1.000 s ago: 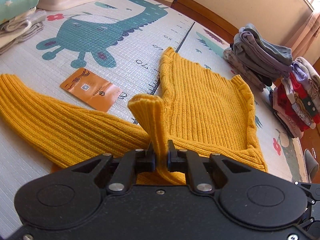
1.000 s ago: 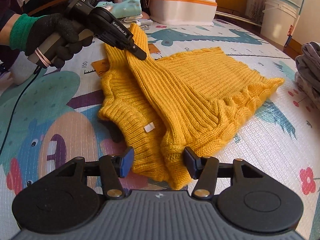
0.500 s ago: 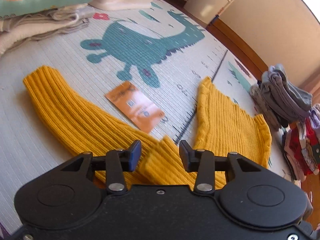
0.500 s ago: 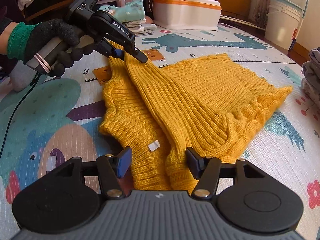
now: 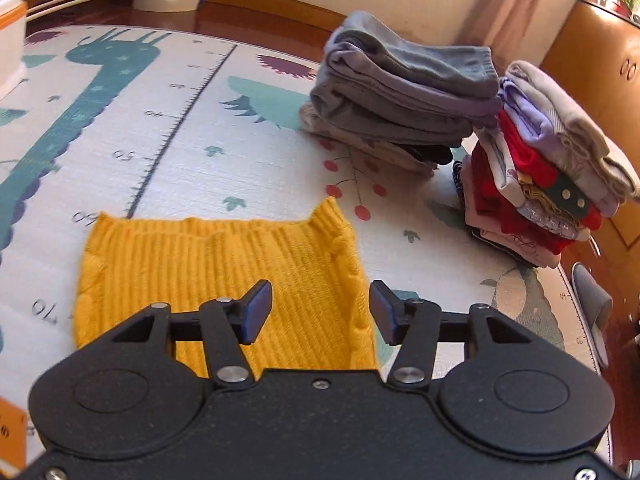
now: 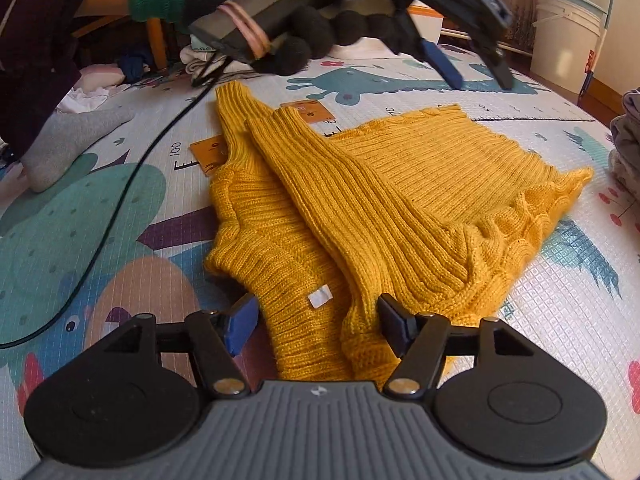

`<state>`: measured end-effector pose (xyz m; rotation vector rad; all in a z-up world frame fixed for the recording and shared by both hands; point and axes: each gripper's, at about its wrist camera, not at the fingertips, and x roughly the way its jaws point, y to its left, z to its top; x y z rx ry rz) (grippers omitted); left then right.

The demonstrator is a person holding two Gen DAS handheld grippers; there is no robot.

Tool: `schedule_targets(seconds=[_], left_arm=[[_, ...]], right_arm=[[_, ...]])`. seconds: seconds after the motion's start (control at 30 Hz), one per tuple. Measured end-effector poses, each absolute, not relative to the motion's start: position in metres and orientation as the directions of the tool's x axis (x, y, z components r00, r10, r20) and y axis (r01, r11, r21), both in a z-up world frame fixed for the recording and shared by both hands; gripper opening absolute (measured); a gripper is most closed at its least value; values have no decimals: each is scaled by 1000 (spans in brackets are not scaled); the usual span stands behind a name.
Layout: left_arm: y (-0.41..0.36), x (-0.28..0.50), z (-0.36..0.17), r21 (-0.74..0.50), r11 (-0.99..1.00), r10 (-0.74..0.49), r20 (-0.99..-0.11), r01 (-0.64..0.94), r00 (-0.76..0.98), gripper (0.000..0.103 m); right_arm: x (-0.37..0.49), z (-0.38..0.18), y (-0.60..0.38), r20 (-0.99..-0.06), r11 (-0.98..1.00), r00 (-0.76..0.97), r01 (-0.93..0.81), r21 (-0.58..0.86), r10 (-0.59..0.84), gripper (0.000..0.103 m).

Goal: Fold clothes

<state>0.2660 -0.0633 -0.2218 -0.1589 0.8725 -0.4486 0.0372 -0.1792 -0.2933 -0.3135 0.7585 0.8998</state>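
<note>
We see the yellow sweater flat on the play mat, one sleeve laid across the body; body fold is left. Two stacks at 1 o'clock are folded. Left tongs & right tongs spread, holding nothing.

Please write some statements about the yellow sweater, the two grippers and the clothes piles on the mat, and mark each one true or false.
1. The left gripper is shut on a sleeve. False: its fingers stand apart and hold nothing.
2. The right gripper is open, with the yellow sweater collar between its fingers. True.
3. One sleeve lies folded across the sweater body. True.
4. The sweater is already on a pile of folded clothes. False: it lies flat on the play mat, apart from the piles.
5. An orange card lies beside the sweater. True.
</note>
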Motion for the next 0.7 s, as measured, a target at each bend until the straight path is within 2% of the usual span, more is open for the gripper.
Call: schedule_targets(seconds=[0.23,0.27,0.3,0.37,0.43,0.7], left_arm=[[-121,335,-250,-243,907,-388,-802,344,455,52],[-122,342,-254,-241,911,-379,-812,336,445,50],[-122,348,-258,-240,913,-373,-819,331,436,46],[-118,355,-263,-244,910,-377,-825,336,422,23],[-113,360,-266,-245,904,-385,-823,351,417,10],[-96,365,-275,-259,901,-405,-787,347,465,10]], right_arm=[[34,-295,-181,-697,614,397,-786,78,597,67],[34,-295,-182,-697,613,396,-786,79,598,68],[35,-295,-182,-696,612,395,-787,80,600,68],[36,-295,-183,-696,609,392,-788,83,602,68],[37,-294,-184,-695,608,390,-789,86,604,68],[36,-295,-186,-693,602,385,-793,88,609,68]])
